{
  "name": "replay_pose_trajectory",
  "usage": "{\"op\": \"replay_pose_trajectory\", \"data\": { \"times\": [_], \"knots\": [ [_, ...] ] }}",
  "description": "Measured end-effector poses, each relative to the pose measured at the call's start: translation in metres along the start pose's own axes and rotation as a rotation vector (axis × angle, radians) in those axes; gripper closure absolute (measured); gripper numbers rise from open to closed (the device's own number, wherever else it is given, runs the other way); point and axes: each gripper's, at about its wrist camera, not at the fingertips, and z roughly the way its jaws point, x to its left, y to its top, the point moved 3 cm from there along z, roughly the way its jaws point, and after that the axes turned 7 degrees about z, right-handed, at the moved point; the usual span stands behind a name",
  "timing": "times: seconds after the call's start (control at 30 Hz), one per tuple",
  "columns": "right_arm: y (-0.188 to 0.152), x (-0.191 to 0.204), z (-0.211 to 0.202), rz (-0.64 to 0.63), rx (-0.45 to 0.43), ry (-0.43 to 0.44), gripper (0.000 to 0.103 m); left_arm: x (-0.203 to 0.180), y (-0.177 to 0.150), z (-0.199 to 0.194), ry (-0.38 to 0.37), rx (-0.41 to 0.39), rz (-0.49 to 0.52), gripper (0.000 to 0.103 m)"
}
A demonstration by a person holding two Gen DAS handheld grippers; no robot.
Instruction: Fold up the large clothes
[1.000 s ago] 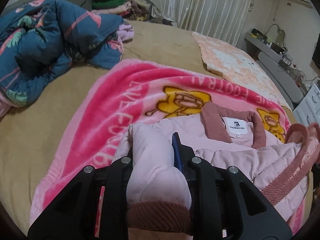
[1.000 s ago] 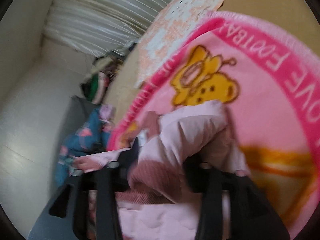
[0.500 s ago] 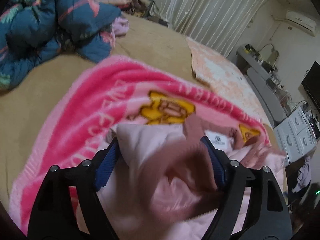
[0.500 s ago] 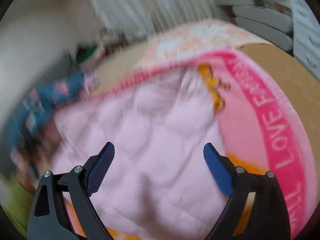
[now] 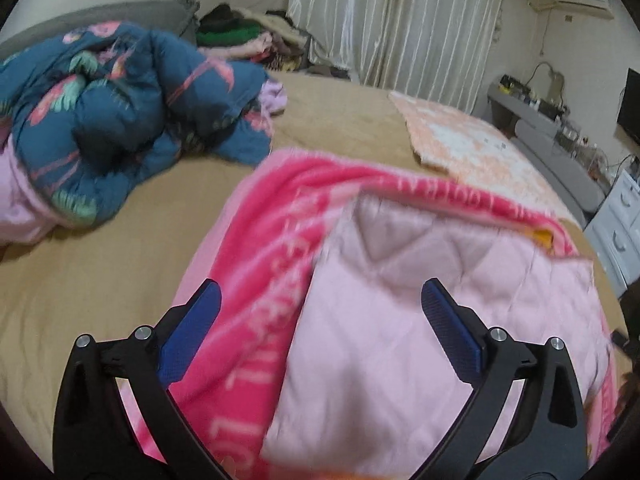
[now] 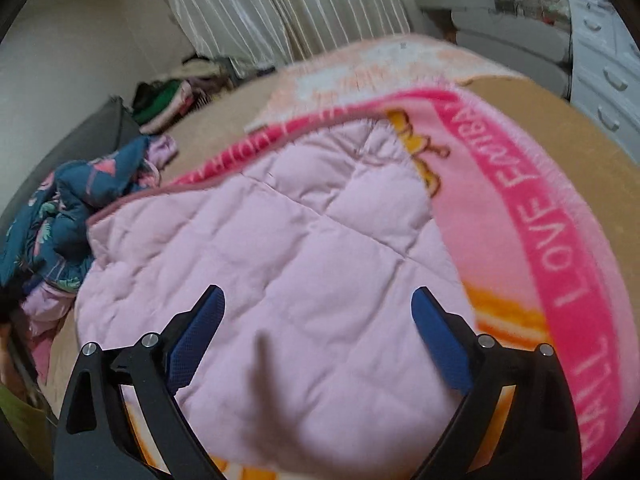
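Bedroom light falls on a tan bed (image 5: pixel 120 272) spread with a pink cartoon blanket (image 6: pixel 552 240). Nearest, the left gripper (image 5: pixel 320 312) and the right gripper (image 6: pixel 318 312) both have their jaws opening wide and hold nothing; neither's pads touch fabric. Just ahead of and below both lies the pale pink quilted jacket (image 6: pixel 280 264), folded flat on the blanket. In the left view it sits right of centre, so the right gripper appears squarer over it. Farther off lie a blue floral duvet (image 5: pixel 120 112) and curtains (image 5: pixel 400 20).
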Motion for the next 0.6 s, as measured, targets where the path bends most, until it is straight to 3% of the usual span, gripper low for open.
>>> {"op": "replay_pose_trajectory", "data": {
  "times": [0.27, 0.6],
  "knots": [
    [-0.042, -0.020, -0.047, 0.016, -0.047, -0.011, 0.008, -0.001, -0.080, -0.011, -0.012, 0.069, -0.049, 0.009],
    [-0.083, -0.031, -0.069, 0.078, -0.036, 0.003, 0.004, -0.021, -0.112, -0.035, -0.029, 0.085, -0.025, 0.009]
  ]
}}
